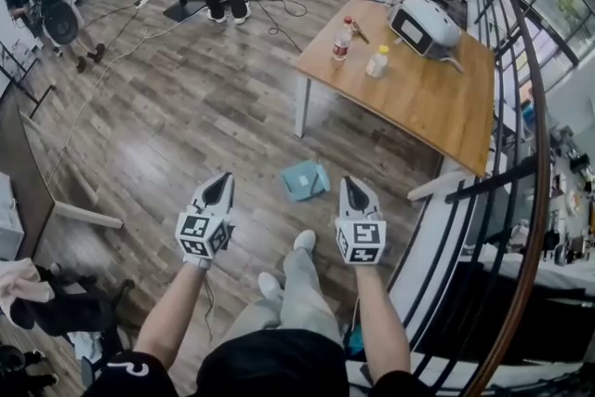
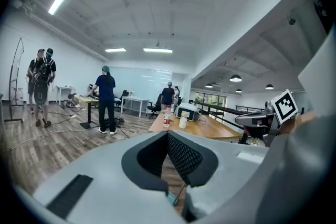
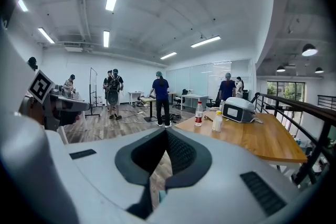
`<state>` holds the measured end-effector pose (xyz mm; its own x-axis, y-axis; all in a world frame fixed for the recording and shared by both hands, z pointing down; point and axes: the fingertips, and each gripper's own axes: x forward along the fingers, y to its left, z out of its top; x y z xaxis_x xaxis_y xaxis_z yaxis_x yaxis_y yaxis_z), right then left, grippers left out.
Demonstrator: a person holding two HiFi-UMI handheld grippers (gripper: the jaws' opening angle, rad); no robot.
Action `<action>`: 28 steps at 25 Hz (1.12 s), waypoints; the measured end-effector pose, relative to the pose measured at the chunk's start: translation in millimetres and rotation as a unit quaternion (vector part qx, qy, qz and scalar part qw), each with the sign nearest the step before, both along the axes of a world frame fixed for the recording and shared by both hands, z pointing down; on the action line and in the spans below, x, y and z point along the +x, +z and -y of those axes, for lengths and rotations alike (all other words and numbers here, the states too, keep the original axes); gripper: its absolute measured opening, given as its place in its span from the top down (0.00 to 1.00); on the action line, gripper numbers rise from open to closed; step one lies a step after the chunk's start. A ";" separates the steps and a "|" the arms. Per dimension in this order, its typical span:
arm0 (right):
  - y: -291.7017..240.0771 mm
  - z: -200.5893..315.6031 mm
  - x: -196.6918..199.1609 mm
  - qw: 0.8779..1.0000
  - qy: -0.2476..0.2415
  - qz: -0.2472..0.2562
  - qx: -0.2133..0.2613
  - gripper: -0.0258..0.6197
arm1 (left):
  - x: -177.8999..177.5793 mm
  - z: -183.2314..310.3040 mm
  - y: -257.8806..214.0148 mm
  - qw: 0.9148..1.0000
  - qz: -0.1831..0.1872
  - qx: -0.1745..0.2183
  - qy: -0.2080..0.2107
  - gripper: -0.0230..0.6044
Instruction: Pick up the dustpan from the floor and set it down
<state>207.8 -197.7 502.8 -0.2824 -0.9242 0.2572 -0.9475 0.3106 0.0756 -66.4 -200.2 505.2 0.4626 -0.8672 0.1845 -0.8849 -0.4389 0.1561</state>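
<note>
One dustpan (image 1: 305,179) on floor (image 1: 186,125); left gripper (image 1: 226,178), right gripper (image 1: 346,181) both closed.

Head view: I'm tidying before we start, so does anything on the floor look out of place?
Yes: a light blue dustpan lies alone on the wooden floor, between the person's shoes and the table. It sits in open walking space, not stored away. Nothing looks spilled.

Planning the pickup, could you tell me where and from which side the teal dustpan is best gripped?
Probably by its near edge wall, from above. The dustpan lies flat on the floor ahead, so only a raised rim offers a pinch; its handle is too small to make out. The right gripper looks nearer, but is shut and must open first.
</note>
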 end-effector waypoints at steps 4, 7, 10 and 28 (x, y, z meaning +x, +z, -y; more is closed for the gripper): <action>37.6 15.9 0.8 1.000 -0.006 -0.001 -0.012 0.97 | 8.5 16.4 29.5 1.000 -0.004 -0.005 -0.004 0.97; 61.6 28.9 -3.2 1.000 -0.012 0.002 -0.020 0.97 | 13.9 29.9 50.7 1.000 -0.005 -0.004 -0.002 0.97; 89.5 41.0 -5.8 0.999 -0.018 0.012 -0.027 0.97 | 21.1 43.1 72.2 1.000 -0.011 -0.006 0.003 0.97; 282.2 122.2 0.9 0.991 -0.032 -0.029 -0.130 0.60 | 50.1 103.4 202.9 0.998 -0.023 -0.049 0.012 0.97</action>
<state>208.7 -319.9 785.0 -0.3161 -0.8049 0.5022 -0.9215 0.3864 0.0393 -16.3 -303.7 708.1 0.4924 -0.8347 0.2465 -0.8655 -0.4398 0.2396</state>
